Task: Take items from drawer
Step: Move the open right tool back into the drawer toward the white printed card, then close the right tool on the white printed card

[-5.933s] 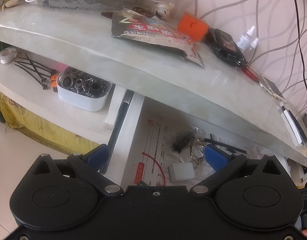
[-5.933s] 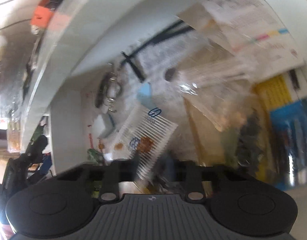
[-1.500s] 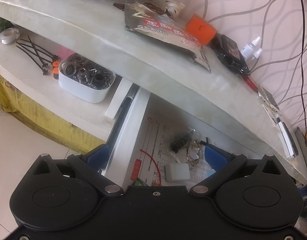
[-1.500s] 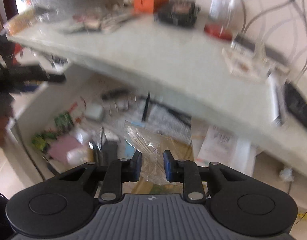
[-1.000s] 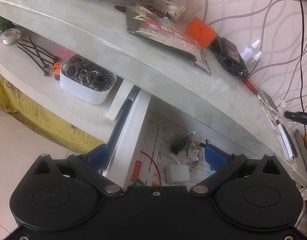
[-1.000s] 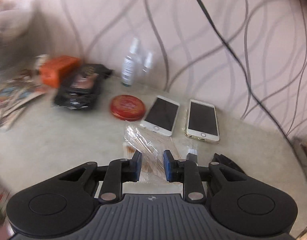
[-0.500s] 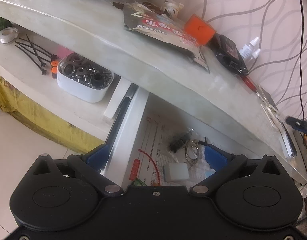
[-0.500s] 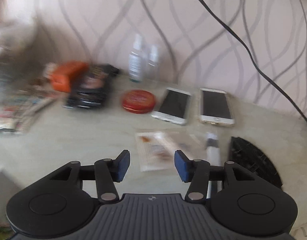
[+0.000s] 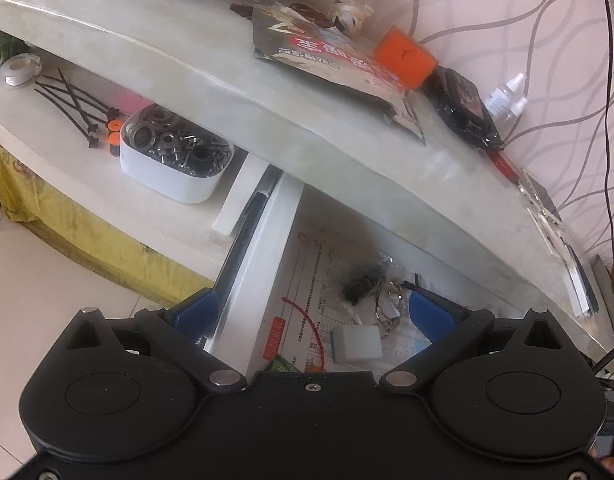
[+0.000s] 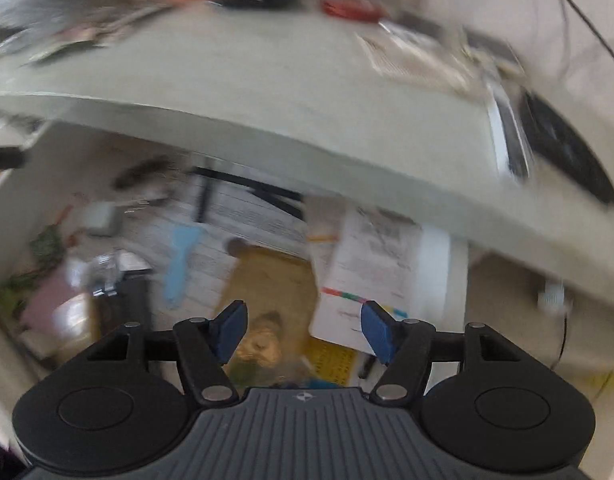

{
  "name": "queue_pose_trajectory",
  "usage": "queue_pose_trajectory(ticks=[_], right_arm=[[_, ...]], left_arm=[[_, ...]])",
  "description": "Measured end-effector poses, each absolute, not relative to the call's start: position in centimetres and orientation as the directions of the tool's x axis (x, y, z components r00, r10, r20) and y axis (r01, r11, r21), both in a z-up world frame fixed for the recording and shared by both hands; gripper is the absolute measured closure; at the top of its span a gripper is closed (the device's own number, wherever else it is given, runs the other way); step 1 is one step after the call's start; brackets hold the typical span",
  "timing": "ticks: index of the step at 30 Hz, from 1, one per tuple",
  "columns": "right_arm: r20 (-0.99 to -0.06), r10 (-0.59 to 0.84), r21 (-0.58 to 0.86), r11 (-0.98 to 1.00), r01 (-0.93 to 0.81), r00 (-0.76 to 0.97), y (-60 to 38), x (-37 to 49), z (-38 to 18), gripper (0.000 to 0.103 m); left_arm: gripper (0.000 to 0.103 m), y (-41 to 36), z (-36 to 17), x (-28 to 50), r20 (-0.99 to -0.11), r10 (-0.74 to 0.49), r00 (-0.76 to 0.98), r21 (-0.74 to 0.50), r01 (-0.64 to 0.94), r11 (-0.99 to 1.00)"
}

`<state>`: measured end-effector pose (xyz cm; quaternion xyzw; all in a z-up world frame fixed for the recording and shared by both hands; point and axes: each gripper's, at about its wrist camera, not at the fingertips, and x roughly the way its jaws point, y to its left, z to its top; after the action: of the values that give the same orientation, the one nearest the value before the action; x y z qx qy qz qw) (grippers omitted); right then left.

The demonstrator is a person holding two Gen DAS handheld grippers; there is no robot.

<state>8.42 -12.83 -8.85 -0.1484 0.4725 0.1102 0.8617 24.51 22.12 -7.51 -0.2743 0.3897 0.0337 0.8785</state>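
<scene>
Right gripper [image 10: 303, 330] jaws spread wide, nothing between them, above the open drawer [image 10: 435, 264]; view is motion-blurred, but a brown envelope [image 10: 267, 280] and printed sheets [image 10: 371, 268] lie inside. Left gripper [image 9: 313, 312] also spread and empty, straddling the drawer's left wall [image 9: 259, 264]; small white block [image 9: 357, 342] and key ring [image 9: 387, 308] lie on the drawer's paper liner, under the marble top [image 9: 267, 120].

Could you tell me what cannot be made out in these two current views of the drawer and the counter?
- Right wrist view: motion blur smears the drawer; its papers cannot be read.
- Left wrist view: the counter hides the drawer's back; the left gripper body covers its front.
- Left wrist view: print on the form is too small.
- Right gripper: open, empty.
</scene>
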Motion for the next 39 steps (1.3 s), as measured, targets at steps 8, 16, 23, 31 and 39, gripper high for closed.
queue_pose_trajectory(ticks=[8,16,23,31,39], right_arm=[[-0.841,-0.1,-0.266,0.932,-0.246,0.531,-12.5,10.8,-11.7,0.029],[-0.81,-0.102,-0.326,0.897,-0.299,0.577,-12.4,10.1,-12.7,0.026],[-0.804,-0.089,-0.32,0.898,-0.301,0.589,-13.5,9.5,-12.0,0.053],[-0.72,-0.125,-0.416,0.865,-0.281,0.683,-12.8,7.9,-10.2,0.064],[-0.738,-0.165,-0.44,0.853,-0.281,0.654,-13.5,9.0,-11.4,0.064]], left_arm=[[0.0,22.2,-7.5,24.5,-0.7,-0.156,0.696,-0.46,-0.273,0.845],[0.0,22.3,-7.6,24.5,-0.697,-0.165,0.698,-0.468,-0.269,0.842],[0.0,22.3,-7.6,24.5,-0.696,-0.17,0.698,-0.472,-0.266,0.84],[0.0,22.4,-7.6,24.5,-0.697,-0.17,0.697,-0.472,-0.267,0.84],[0.0,22.5,-7.6,24.4,-0.697,-0.171,0.697,-0.474,-0.268,0.839]])
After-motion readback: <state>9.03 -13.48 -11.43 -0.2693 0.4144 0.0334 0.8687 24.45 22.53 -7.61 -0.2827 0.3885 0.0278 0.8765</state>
